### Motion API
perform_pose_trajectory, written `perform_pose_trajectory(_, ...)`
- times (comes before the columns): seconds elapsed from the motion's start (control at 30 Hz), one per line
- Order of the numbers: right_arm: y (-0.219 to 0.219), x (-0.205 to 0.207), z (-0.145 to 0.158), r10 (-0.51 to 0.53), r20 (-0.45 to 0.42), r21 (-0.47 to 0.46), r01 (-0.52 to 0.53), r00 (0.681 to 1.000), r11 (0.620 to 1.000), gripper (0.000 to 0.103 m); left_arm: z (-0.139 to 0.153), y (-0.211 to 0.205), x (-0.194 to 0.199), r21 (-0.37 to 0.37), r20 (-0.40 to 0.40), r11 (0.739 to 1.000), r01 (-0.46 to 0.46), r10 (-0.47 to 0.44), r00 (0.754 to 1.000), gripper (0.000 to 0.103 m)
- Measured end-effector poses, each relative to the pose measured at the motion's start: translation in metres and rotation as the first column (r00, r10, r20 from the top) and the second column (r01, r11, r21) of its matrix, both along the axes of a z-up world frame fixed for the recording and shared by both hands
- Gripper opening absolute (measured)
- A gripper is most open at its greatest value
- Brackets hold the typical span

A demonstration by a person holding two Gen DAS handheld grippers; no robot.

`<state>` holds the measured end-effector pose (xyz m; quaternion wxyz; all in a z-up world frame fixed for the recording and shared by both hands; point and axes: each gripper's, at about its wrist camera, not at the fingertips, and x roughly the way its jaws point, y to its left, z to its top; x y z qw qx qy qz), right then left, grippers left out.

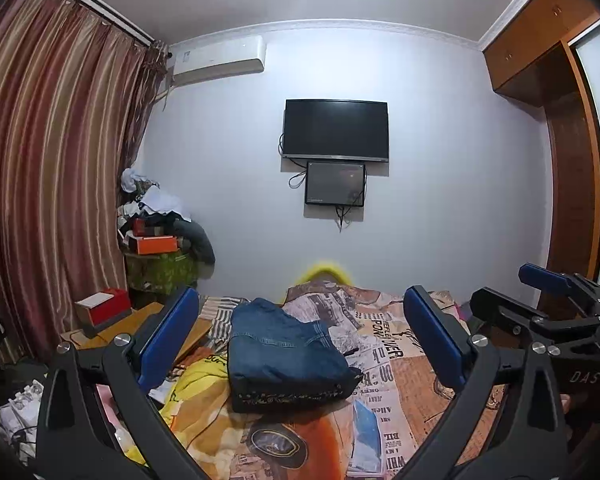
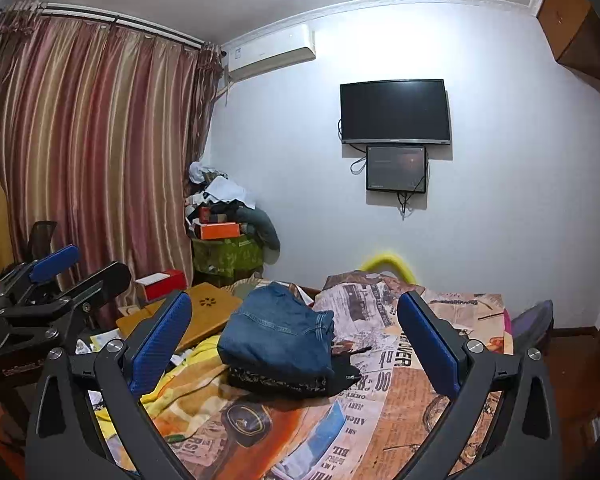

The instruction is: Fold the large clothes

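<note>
A folded pair of blue jeans lies on top of a dark folded garment with a patterned edge. The stack rests on a bed covered with a newspaper-print blanket. My left gripper is open, its blue pads wide on either side of the stack and short of it, touching nothing. My right gripper is also open and empty, framing the same stack from further right. Each gripper shows in the other's view: the right one and the left one.
A crumpled yellow cloth lies at the bed's left edge beside a wooden lap desk and a red box. Boxes and clothes are heaped in the corner by the curtain. A wardrobe stands on the right.
</note>
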<state>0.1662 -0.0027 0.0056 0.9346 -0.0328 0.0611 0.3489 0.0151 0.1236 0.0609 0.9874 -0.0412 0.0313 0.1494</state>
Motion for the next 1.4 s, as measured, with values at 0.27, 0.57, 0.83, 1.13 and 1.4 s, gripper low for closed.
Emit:
perform_pose_trajectory(0.27,-0.006,-0.003,-0.007,0.001,-0.01,0.003,-0.001,1.0,1.0,0.102,-0.006,0.004,0.003,-0.019,-0.009,1.0,-0.004,0.004,1.0,0.103)
perform_pose_trajectory(0.57,-0.011,-0.001,-0.01,-0.015,-0.047,0.017,0.015,0.999,1.0,0.102,-0.012,0.006,0.008,-0.029,-0.029,0.999,-0.018,0.017,0.999,0.103)
perform_pose_trajectory(0.83,-0.013,-0.001,-0.012,-0.012,-0.071,0.008,0.012,0.997,1.0,0.102,-0.017,0.007,0.012,-0.042,-0.044,0.999,-0.026,0.024,0.999,0.103)
perform_pose_trajectory(1.13,-0.014,-0.003,-0.009,-0.012,-0.076,0.002,0.012,0.997,1.0,0.102,-0.019,0.007,0.016,-0.048,-0.053,0.998,-0.03,0.027,0.998,0.103)
perform_pose_trajectory(1.4,-0.015,-0.002,-0.007,-0.011,-0.082,0.002,0.012,0.997,1.0,0.102,-0.021,0.006,0.018,-0.042,-0.059,0.999,-0.033,0.031,0.998,0.103)
